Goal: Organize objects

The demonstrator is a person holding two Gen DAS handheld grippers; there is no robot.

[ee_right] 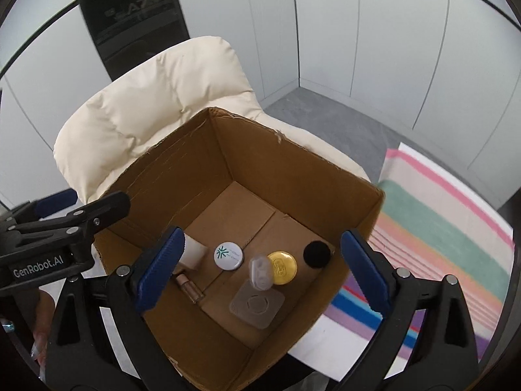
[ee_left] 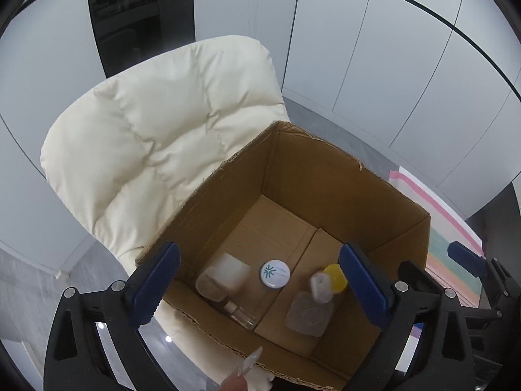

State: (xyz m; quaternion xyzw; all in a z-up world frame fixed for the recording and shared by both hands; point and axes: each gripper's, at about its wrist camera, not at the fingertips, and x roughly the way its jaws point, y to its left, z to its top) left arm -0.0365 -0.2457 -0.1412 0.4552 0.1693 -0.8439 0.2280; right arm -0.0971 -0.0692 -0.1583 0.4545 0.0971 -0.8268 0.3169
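Observation:
An open cardboard box (ee_left: 325, 169) (ee_right: 182, 163) sits on a cream chair. Inside lie a white round tin with a teal logo (ee_left: 275, 274) (ee_right: 228, 255), a yellow round tin (ee_left: 335, 278) (ee_right: 282, 267), a clear contact-lens case (ee_left: 320, 288) (ee_right: 260, 270), a grey square pad (ee_left: 309, 316) (ee_right: 257, 304), a small glass bottle (ee_left: 239, 314) (ee_right: 190, 288), a white cup (ee_left: 231, 268) (ee_right: 193, 251) and a black round puff (ee_right: 316, 254). My left gripper (ee_left: 260, 290) and right gripper (ee_right: 260, 273) both hover open and empty above the box. The left gripper also shows in the right wrist view (ee_right: 65, 215).
The cream padded chair (ee_left: 156, 123) (ee_right: 156, 97) backs the box. A striped pastel cloth (ee_right: 439, 228) (ee_left: 452, 254) lies to the right. Grey wall panels and a dark glass strip stand behind.

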